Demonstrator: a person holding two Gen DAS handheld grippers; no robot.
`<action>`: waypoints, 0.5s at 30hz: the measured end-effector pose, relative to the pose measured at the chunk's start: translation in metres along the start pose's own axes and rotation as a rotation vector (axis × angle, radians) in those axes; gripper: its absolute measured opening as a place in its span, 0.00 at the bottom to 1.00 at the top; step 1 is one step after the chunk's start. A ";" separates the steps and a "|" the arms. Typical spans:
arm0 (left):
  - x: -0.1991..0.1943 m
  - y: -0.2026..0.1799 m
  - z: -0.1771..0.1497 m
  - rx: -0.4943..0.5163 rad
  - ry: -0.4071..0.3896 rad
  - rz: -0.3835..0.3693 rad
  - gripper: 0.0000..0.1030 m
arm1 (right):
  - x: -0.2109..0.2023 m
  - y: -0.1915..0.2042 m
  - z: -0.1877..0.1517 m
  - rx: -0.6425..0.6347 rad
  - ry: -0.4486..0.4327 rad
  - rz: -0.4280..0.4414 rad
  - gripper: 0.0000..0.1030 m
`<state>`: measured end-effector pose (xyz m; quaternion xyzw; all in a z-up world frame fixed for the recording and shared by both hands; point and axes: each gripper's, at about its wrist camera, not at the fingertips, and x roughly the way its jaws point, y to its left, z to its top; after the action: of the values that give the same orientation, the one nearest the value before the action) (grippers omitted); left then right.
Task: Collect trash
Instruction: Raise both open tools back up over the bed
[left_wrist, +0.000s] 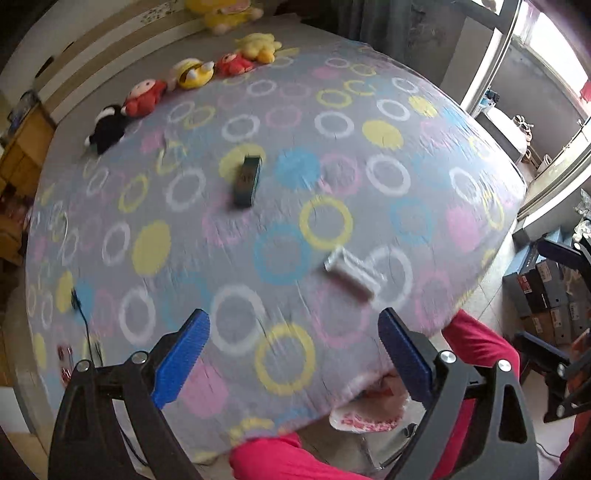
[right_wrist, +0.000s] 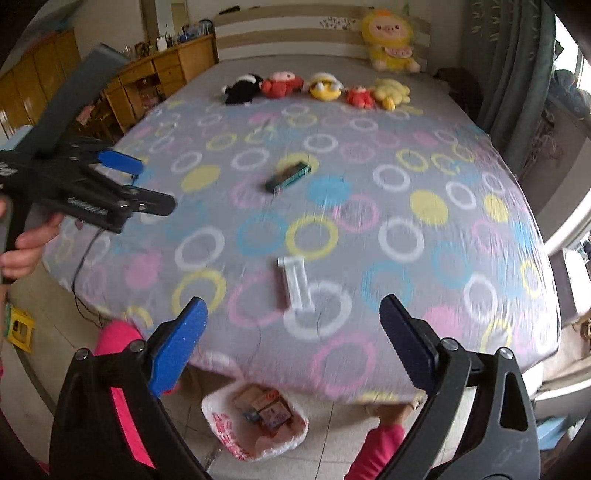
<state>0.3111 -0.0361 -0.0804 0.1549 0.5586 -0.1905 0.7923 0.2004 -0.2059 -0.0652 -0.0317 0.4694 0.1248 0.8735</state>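
Looking down from the left wrist, left gripper (left_wrist: 293, 354) wide open and empty, white packet (left_wrist: 352, 275) and dark green box (left_wrist: 247, 181) on the bedspread (left_wrist: 424, 206); from the right wrist, right gripper (right_wrist: 293, 345) wide open, empty, trash bag (right_wrist: 255, 424) on the floor below.

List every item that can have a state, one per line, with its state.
left gripper: open, empty
right gripper: open, empty
green box: lying flat on the bed, untouched
white wrapper: lying flat near the bed's foot
trash bag: open on the floor, boxes inside
plush toys: lined up near the headboard
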 end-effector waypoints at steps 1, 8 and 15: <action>0.002 0.003 0.008 0.007 0.005 -0.005 0.87 | 0.000 -0.003 0.009 -0.004 -0.008 0.004 0.89; 0.045 0.018 0.070 0.049 0.077 -0.022 0.87 | 0.022 -0.013 0.052 -0.067 0.010 -0.002 0.89; 0.111 0.026 0.104 0.093 0.142 -0.028 0.87 | 0.087 -0.021 0.059 -0.079 0.092 0.033 0.89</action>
<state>0.4430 -0.0750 -0.1501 0.1968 0.6060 -0.2159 0.7399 0.2995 -0.1993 -0.1061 -0.0640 0.5042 0.1560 0.8470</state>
